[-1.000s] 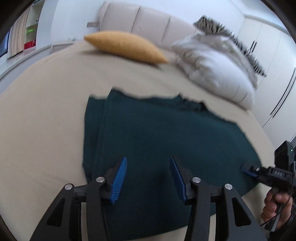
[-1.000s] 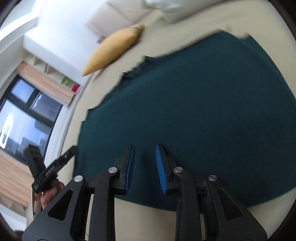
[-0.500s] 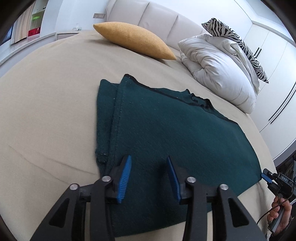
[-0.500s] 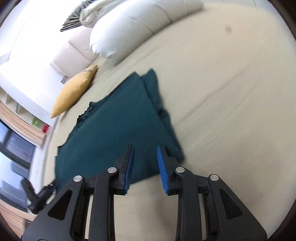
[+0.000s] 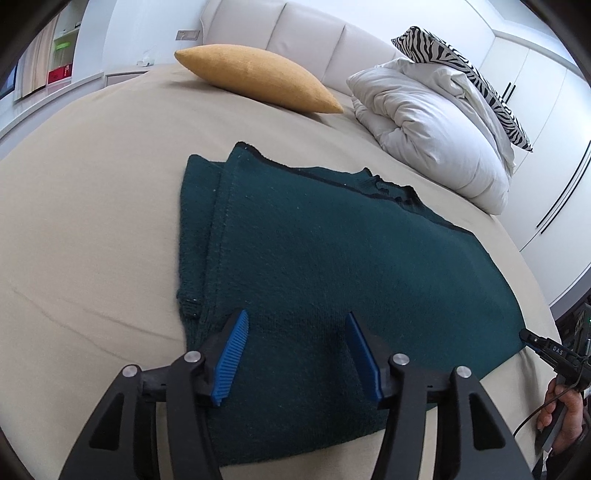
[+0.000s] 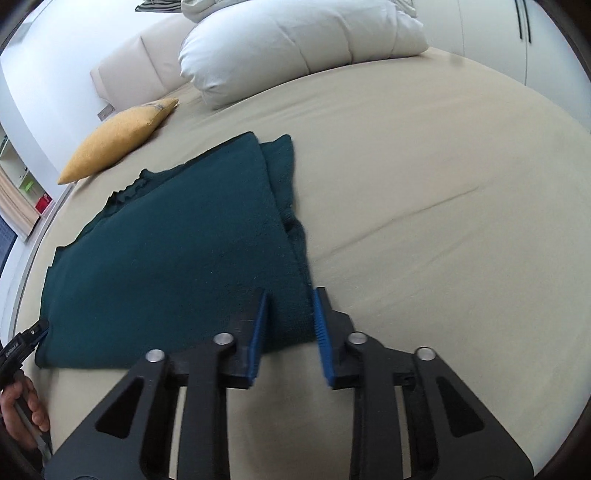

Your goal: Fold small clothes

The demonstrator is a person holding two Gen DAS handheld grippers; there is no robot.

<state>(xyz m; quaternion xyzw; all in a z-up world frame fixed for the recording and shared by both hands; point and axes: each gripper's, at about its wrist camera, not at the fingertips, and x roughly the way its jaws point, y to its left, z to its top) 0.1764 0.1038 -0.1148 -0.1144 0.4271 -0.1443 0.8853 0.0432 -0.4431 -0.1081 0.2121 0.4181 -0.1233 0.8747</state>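
Note:
A dark green knit sweater lies flat on the beige bed, with one sleeve folded in along its left side. My left gripper hovers over the near left part of the sweater; its jaws are opening and hold nothing. In the right wrist view the sweater ends at a folded right edge. My right gripper straddles that near right corner. Its jaws are closing with the cloth between them, and a gap still shows at the pads. Each gripper also shows at the edge of the other's view, held in a hand.
A yellow cushion and a bunched white duvet under a zebra-striped pillow lie by the padded headboard. White wardrobe doors stand at the right. Bare sheet stretches right of the sweater.
The right gripper swung from over the sweater's middle to its near right corner, then stayed there. The left gripper's jaws have spread wider over the sweater's left side.

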